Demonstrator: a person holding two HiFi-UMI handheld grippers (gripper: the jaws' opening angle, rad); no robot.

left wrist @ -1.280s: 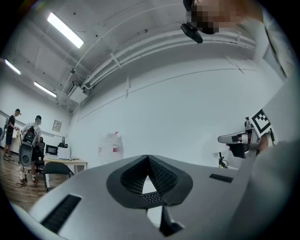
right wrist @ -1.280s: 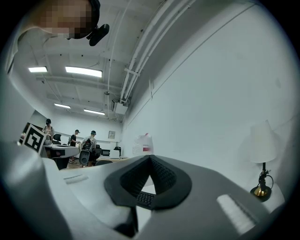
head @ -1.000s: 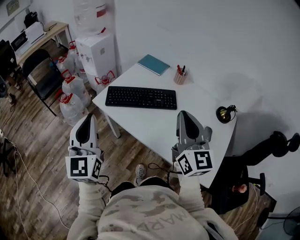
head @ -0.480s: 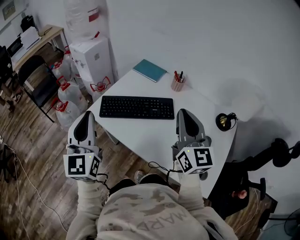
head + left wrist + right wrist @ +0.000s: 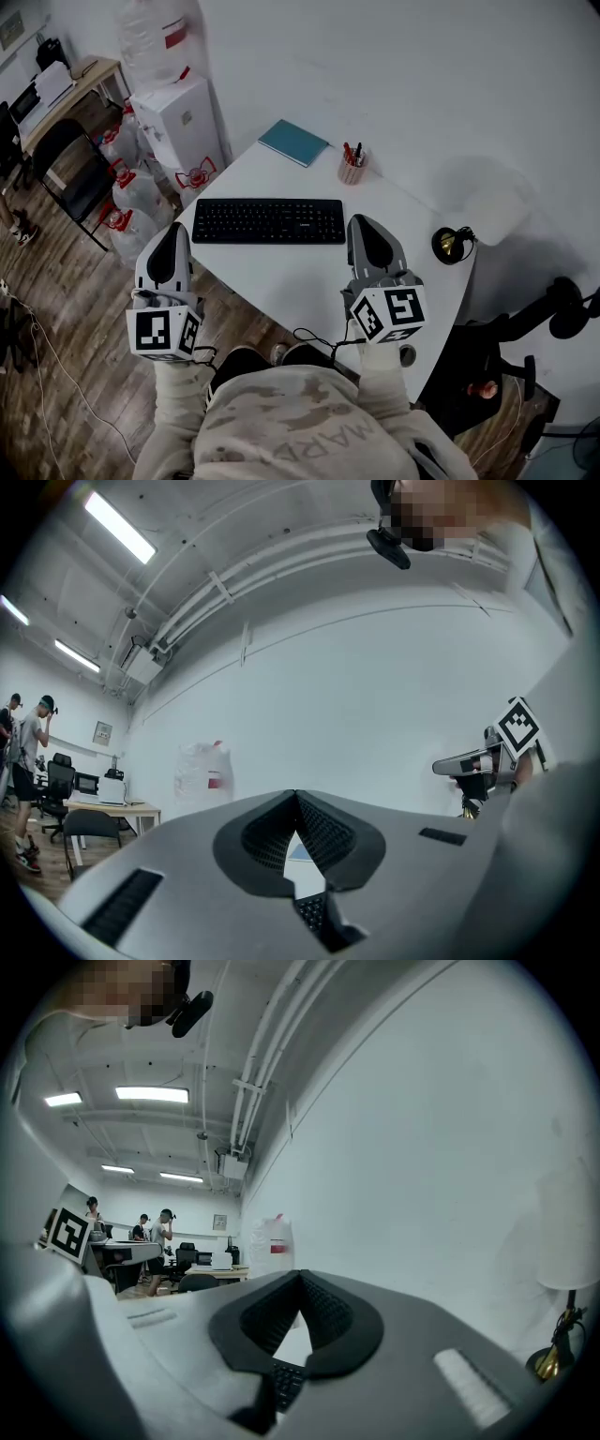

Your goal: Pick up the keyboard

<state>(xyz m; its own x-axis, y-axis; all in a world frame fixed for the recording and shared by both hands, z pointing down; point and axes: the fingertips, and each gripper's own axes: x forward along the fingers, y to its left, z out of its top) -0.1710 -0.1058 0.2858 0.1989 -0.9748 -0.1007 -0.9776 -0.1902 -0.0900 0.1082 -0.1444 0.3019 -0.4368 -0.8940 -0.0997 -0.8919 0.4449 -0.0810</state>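
Observation:
A black keyboard [image 5: 268, 221] lies flat on the white table [image 5: 300, 272], a little left of its middle. My left gripper [image 5: 176, 231] is shut and empty, hovering off the table's left edge, just left of the keyboard's left end. My right gripper [image 5: 360, 225] is shut with nothing in it, over the table just right of the keyboard's right end. In the left gripper view a strip of the keyboard [image 5: 309, 911] shows below the closed left gripper [image 5: 296, 797]. The right gripper view shows keyboard [image 5: 286, 1382] keys under the closed right gripper [image 5: 301, 1277].
A teal notebook [image 5: 293, 142] and a pen cup [image 5: 352, 167] sit at the table's far side, a small lamp [image 5: 451, 243] at its right. A water dispenser [image 5: 180, 117] and several water jugs [image 5: 139, 195] stand left of the table. A black chair [image 5: 487, 375] is at right.
Both grippers have drawn closer to the table and the keyboard, keeping their jaws closed. The keyboard has not moved on the table.

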